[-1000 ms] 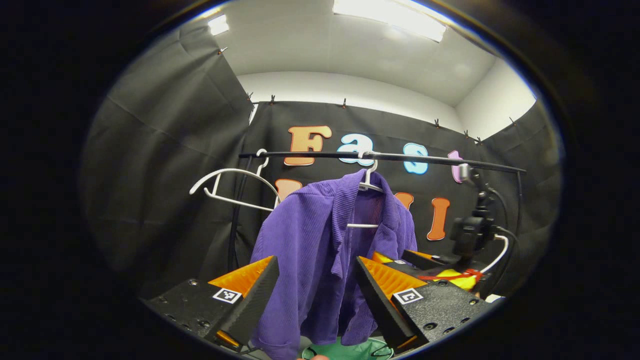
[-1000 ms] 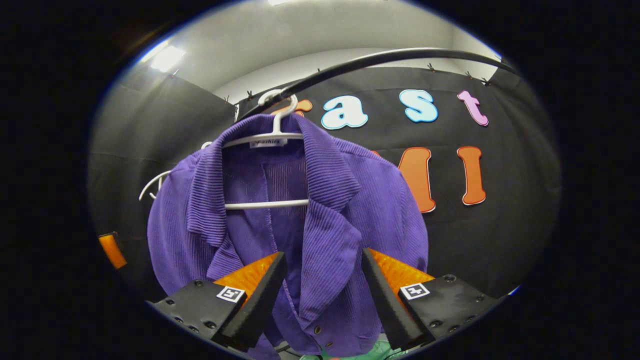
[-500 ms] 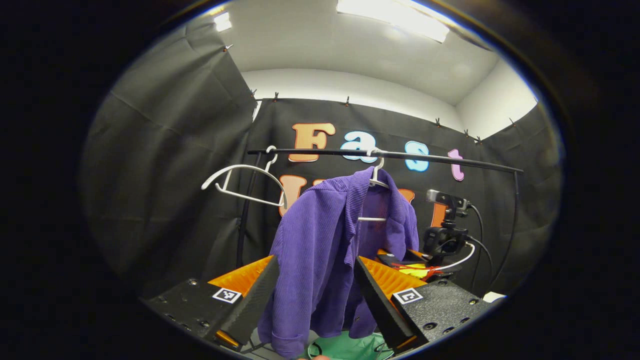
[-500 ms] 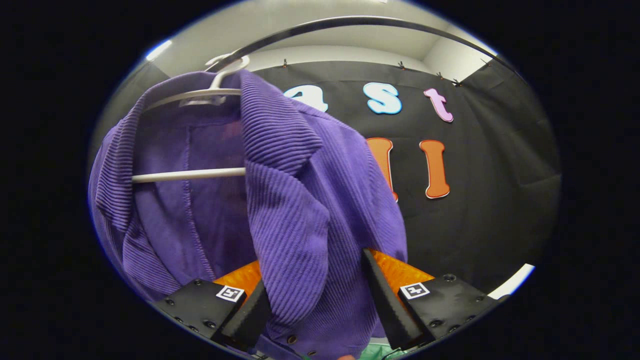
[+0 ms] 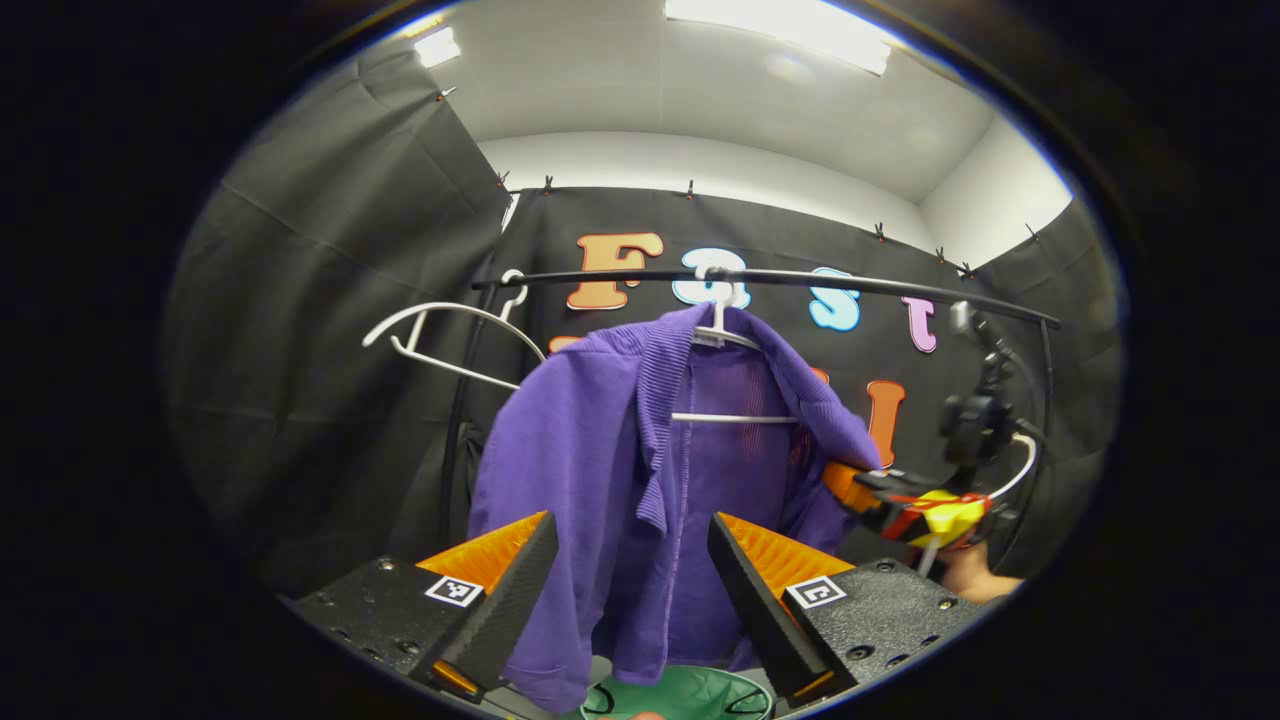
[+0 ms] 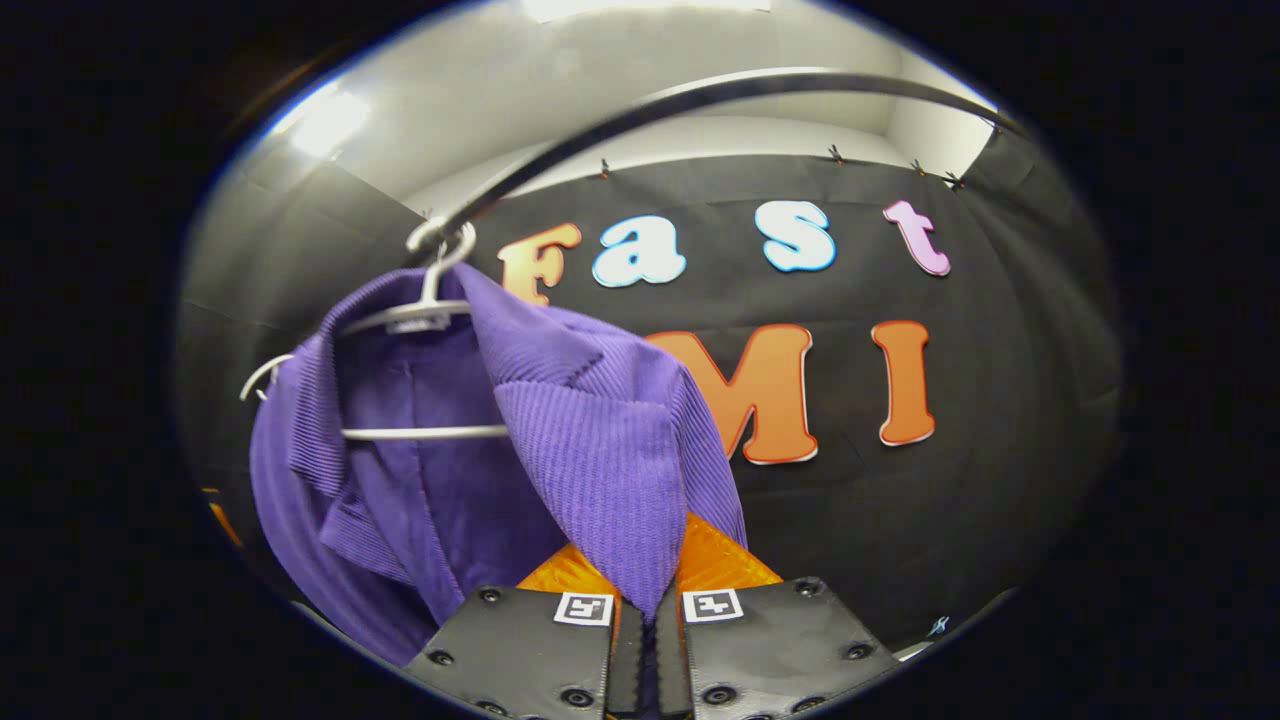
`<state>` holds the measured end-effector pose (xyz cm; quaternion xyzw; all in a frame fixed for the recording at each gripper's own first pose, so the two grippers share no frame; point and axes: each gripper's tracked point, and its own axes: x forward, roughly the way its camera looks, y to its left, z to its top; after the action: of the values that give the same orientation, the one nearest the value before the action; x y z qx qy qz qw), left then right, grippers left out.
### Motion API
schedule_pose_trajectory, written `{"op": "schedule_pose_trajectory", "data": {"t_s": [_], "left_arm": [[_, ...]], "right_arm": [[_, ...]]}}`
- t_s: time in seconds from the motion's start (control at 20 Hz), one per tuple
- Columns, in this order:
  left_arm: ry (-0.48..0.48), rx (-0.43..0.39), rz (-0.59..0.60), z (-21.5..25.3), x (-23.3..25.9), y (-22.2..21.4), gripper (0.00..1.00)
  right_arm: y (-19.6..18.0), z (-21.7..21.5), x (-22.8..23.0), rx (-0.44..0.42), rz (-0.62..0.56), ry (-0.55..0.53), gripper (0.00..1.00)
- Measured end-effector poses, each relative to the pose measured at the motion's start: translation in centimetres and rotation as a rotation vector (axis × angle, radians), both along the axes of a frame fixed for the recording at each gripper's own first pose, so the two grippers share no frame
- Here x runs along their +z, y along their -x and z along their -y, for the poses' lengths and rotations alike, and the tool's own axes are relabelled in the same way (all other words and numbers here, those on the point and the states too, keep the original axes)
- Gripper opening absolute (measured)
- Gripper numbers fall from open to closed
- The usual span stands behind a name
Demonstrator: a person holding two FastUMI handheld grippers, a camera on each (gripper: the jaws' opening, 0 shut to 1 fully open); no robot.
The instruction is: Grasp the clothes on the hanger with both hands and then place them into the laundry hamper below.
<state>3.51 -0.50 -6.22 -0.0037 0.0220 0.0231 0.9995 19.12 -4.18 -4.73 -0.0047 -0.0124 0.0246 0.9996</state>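
Jaws first: my right gripper (image 6: 645, 610) is pressed together on the front edge of the purple jacket (image 6: 590, 450), pinching a fold of cloth between both fingers. My left gripper (image 5: 625, 590) stands spread wide, the jacket's other front panel hanging just beyond the gap, untouched as far as I can see.

I judge the task about a third done: one hand has its hold, the other has yet to close, and the jacket (image 5: 620, 480) still hangs on its white hanger (image 5: 718, 335) from the black rail (image 5: 800, 285). Left to do: close my left jaws on the cloth, slip the jacket off the hanger, and lower it into the green hamper (image 5: 690, 695), which sits directly below the jacket.

Around the jacket: a second white hanger (image 5: 440, 335) hangs bare on the rail to one side of it, near the rail's upright post. In the left gripper view my right gripper (image 5: 905, 505) reaches the jacket's far edge.

What stands in the way, I reckon, is the hanger itself: its shoulders and crossbar (image 6: 425, 433) may snag the collar when I pull down.
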Motion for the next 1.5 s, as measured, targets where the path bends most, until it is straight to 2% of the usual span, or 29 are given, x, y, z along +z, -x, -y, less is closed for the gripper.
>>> {"op": "schedule_pose_trajectory", "data": {"t_s": [0.05,0.1,0.15,0.35,0.4,0.45,0.55,0.6,0.65,0.75,0.85,0.95,1.0,1.1,1.2,1.3,1.35,1.45,1.5], "left_arm": [[-0.002,0.001,-0.004,0.7,-0.8,-1.0,0.95],[-0.008,0.007,-0.004,1.2,-1.5,-2.1,0.95],[-0.018,0.027,-0.001,1.3,-2.1,-3.2,0.95],[-0.072,0.168,0.051,-0.4,-3.0,-7.3,0.95],[-0.089,0.198,0.067,-0.9,-3.1,-8.4,0.91],[-0.107,0.215,0.079,-1.3,-3.2,-9.3,0.99],[-0.140,0.265,0.111,-2.3,-3.0,-10.1,0.91],[-0.148,0.299,0.136,-3.1,-2.6,-10.0,0.99],[-0.156,0.337,0.156,-4.0,-2.3,-10.1,0.92],[-0.170,0.407,0.176,-6.0,-1.5,-9.6,0.92],[-0.175,0.418,0.198,-7.0,-0.2,-8.7,0.89],[-0.235,0.437,0.209,-8.2,1.1,-7.2,0.77],[-0.288,0.448,0.216,-9.1,2.0,-6.5,0.55],[-0.345,0.391,0.217,-8.4,3.6,-5.9,0.12],[-0.359,0.344,0.216,-8.1,4.8,-4.8,0.10],[-0.376,0.342,0.232,-8.1,7.3,-3.3,0.10],[-0.378,0.343,0.253,-8.0,8.7,-2.9,0.05],[-0.383,0.347,0.294,-8.4,11.7,-2.7,0.10],[-0.393,0.350,0.304,-8.7,12.9,-2.7,0.07]], "right_arm": [[1.6,-0.2,1.6,0.037,0.026,0.006,0.06],[3.4,-0.5,2.3,0.069,0.047,0.016,0.12],[4.6,-0.4,3.1,0.096,0.061,0.027,0.12],[7.2,-1.1,5.7,0.193,0.095,0.052,0.12],[7.7,-1.2,6.2,0.210,0.105,0.056,0.12],[7.7,-1.4,6.4,0.220,0.109,0.057,0.12],[8.0,-1.6,6.0,0.238,0.103,0.037,0.12],[7.9,-1.6,5.9,0.246,0.097,0.017,0.12],[7.7,-1.5,5.5,0.251,0.087,-0.004,0.12],[7.6,-0.9,5.1,0.250,0.066,-0.019,0.12],[7.4,-0.7,4.6,0.247,0.051,-0.019,0.12],[7.2,-0.6,4.2,0.244,0.048,-0.043,0.12],[7.0,-0.6,4.1,0.238,0.049,-0.054,0.12],[6.3,-0.4,3.8,0.214,0.050,-0.055,0.12],[6.6,-0.7,3.9,0.197,0.057,-0.054,0.12],[6.5,-0.4,3.9,0.185,0.059,-0.052,0.12],[6.3,-0.1,3.9,0.177,0.061,-0.047,0.12],[6.2,-0.1,4.0,0.163,0.064,-0.040,0.12],[6.2,0.0,4.0,0.157,0.064,-0.041,0.12]]}}
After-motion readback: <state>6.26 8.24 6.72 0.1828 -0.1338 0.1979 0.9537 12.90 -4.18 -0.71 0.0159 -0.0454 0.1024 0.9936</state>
